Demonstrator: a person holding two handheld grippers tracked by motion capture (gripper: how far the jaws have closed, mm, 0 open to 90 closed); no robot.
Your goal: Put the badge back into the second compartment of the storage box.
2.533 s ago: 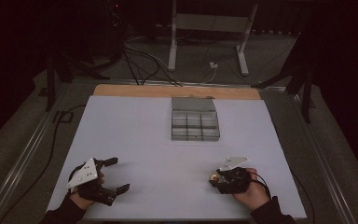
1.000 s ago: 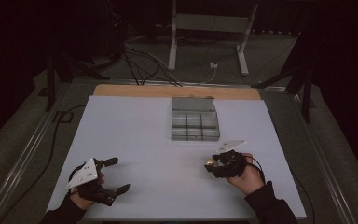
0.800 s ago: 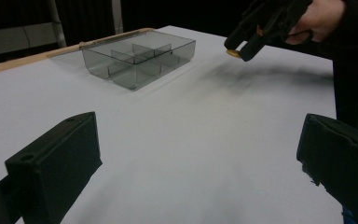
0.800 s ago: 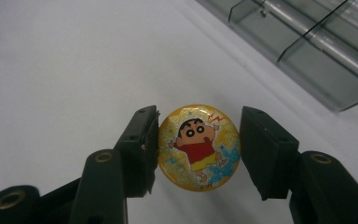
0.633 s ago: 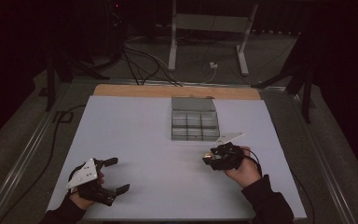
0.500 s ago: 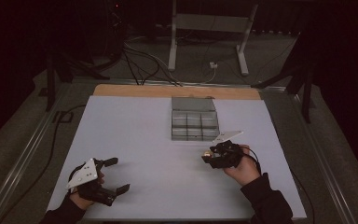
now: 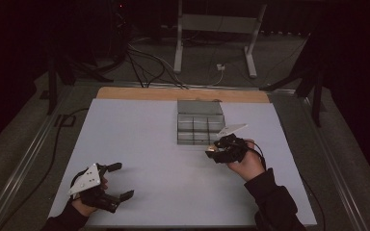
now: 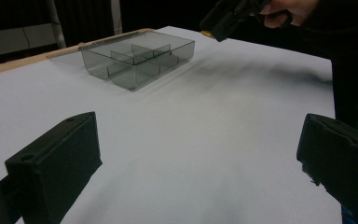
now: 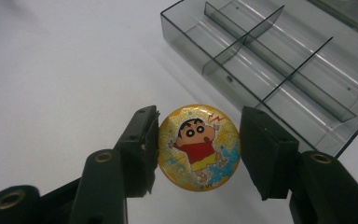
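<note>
Two grippers work a white table point(image 7: 139, 144): the right gripper point(image 7: 218, 153), jaws clamped on a round gold cartoon badge point(image 9: 199, 147), has moved up from lower right to centre frame, just beside the near edge of a clear divided tray point(image 7: 200, 122). The left gripper point(image 7: 118, 182), jaws spread wide and empty, remains at lower left. From above, the badge is a mere glint. Cables point(image 7: 144, 57) and stand legs point(image 7: 214, 41) crowd the dark floor beyond.

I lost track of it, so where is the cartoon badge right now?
The round cartoon badge sits clamped between the right tongs, held above the white table just short of the clear divided tray's near right corner.
</note>
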